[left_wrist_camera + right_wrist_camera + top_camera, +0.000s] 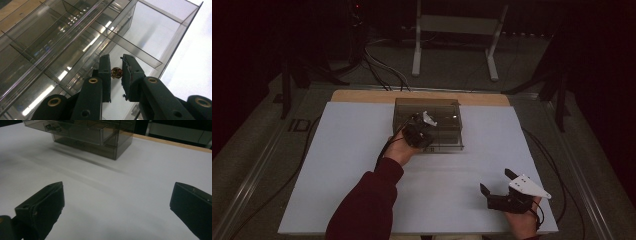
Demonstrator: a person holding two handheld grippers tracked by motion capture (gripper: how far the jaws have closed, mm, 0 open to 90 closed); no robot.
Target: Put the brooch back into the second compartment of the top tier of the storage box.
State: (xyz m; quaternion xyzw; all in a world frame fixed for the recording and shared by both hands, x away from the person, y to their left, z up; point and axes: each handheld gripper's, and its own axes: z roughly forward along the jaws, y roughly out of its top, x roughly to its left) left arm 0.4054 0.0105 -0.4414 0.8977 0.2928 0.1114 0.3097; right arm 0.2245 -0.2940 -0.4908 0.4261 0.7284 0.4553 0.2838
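White table (362,165) | left gripper (117,65) pinching small reddish object (116,72), identity unclear

Dim room; white-topped table (342,165), grey floor (257,145), pale metal stand (492,50) behind, cables (382,70) trailing.

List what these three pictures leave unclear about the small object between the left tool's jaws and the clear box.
- Small round reddish object: left gripper view; too small and glossy to identify, and whether the left tool pinches it.
- Clear compartment box: high view; dim light and the left tool hide its contents.
- Dark item in the box: right gripper view; blurred behind tinted plastic.
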